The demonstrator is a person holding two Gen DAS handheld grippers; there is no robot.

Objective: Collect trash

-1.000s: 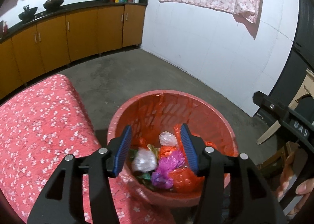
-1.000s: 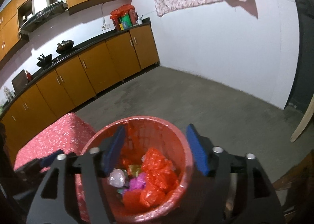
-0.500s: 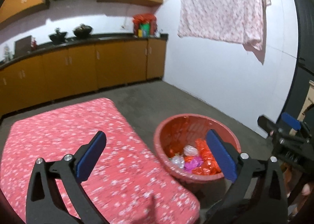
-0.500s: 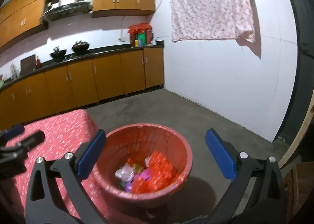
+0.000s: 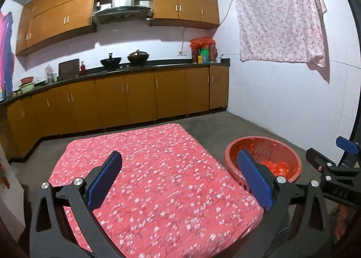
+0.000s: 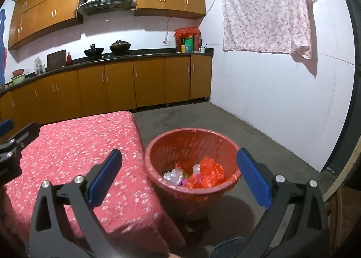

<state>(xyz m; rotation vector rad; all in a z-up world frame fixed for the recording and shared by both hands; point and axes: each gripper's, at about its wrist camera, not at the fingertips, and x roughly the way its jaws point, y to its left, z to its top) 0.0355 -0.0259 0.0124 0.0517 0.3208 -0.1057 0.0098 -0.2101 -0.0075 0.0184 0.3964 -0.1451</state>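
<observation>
A red plastic basket stands on the floor right of the table; crumpled orange, clear and pink trash bags lie inside it. In the left wrist view the same basket shows at the right, partly behind a blue finger pad. My left gripper hangs open above the red floral tablecloth, nothing between its fingers. My right gripper is open too, held back from the basket and empty. The right gripper also appears at the right edge of the left wrist view.
Orange kitchen cabinets with a dark counter run along the back wall, pots on top. A pink floral cloth hangs on the white right wall. Grey concrete floor lies between table, basket and walls.
Both grippers opened wide and pulled back and up from over the basket. The left swung leftward over the table. The basket now sits farther away in both views.
</observation>
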